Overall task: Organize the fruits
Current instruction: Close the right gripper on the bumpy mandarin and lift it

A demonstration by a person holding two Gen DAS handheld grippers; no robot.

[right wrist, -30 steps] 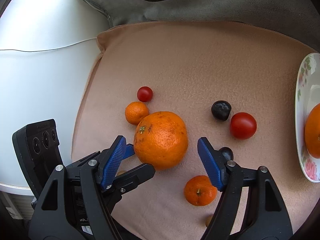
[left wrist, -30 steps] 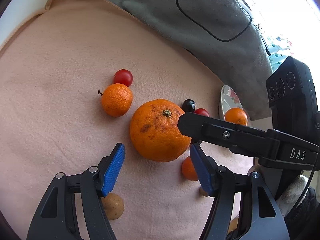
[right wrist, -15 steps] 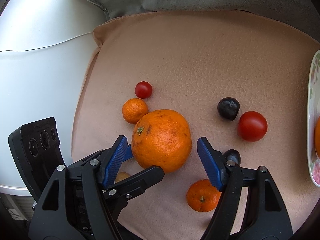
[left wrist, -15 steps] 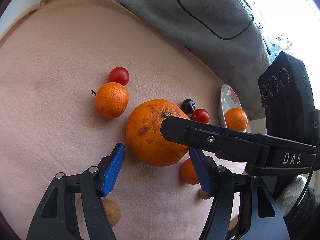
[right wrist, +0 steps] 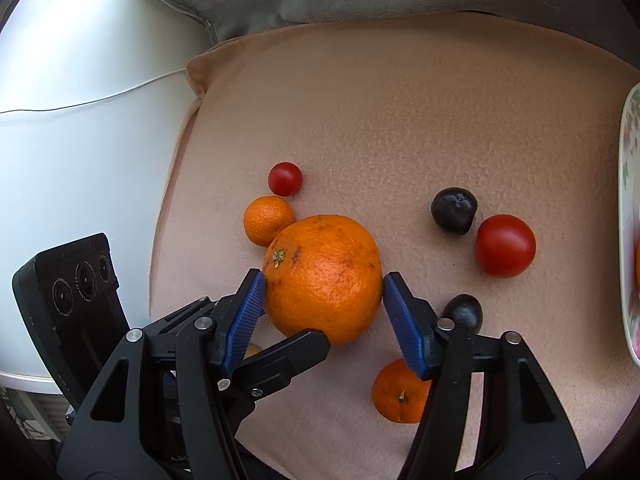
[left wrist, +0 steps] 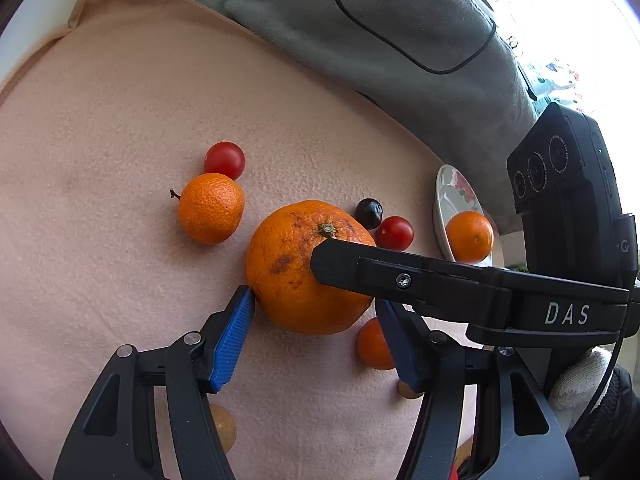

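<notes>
orange-skinned large orange (left wrist: 308,268) on pink blanket (left wrist: 100,160), bracketed by left tongs (left wrist: 316,340), closing, narrower than before. right view: right tongs (right wrist: 324,316) closing, pads now touching; lift toward plate (right wrist: 628,160) judged imminent.

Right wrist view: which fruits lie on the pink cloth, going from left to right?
Small mandarin → small red tomato → big orange → lower mandarin → dark plum → large red tomato.
</notes>
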